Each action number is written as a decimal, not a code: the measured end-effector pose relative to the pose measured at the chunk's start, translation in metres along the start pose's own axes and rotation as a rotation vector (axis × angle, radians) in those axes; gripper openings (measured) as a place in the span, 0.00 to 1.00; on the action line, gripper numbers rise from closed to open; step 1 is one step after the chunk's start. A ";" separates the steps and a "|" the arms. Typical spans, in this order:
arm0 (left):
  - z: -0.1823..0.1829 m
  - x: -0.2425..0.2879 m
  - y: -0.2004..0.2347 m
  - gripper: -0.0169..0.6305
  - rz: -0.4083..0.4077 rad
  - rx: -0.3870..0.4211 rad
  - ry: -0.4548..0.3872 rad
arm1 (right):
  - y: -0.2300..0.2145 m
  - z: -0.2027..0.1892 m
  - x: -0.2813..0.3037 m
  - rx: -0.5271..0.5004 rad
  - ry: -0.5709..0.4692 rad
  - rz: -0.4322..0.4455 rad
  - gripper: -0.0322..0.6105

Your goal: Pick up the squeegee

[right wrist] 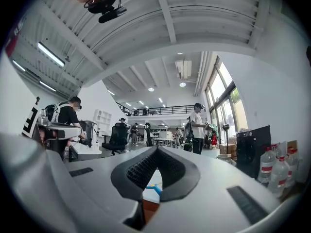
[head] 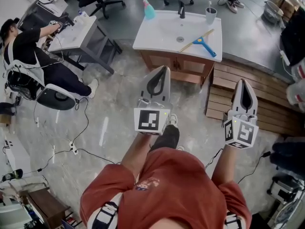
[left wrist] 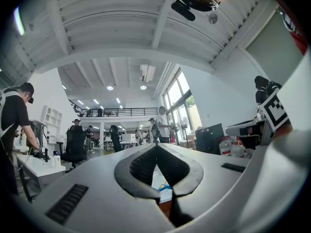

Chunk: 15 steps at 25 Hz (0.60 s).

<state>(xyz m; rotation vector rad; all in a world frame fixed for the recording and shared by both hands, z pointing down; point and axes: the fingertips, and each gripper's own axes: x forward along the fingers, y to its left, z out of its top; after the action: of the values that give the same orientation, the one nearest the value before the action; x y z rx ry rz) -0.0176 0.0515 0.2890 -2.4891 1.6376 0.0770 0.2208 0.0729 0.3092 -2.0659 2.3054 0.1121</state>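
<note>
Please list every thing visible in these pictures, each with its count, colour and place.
sink top: one, white, on wooden cabinet
squeegee: one, blue with pale handle, right side of sink top
spray bottle: one, teal, sink top's back left corner
cup: one, grey, back right corner
faucet: one, black, back edge, middle
pallet: one, wooden, floor right of cabinet
other person: one, black clothes, far left
left claw: one, white, shut, empty
right claw: one, white, shut, empty
</note>
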 end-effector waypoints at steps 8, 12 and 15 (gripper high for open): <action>-0.019 0.084 0.066 0.05 0.001 -0.024 -0.010 | 0.016 -0.005 0.105 -0.028 0.026 -0.003 0.06; -0.033 0.121 0.101 0.05 0.005 -0.041 0.008 | 0.028 -0.010 0.155 -0.037 0.045 0.002 0.06; -0.051 0.149 0.123 0.05 0.004 -0.061 0.021 | 0.035 -0.022 0.191 -0.042 0.062 0.003 0.06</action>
<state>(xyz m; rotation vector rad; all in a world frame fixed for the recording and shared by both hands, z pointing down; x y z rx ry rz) -0.0731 -0.1397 0.3065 -2.5398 1.6734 0.1029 0.1652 -0.1146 0.3169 -2.1156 2.3614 0.0983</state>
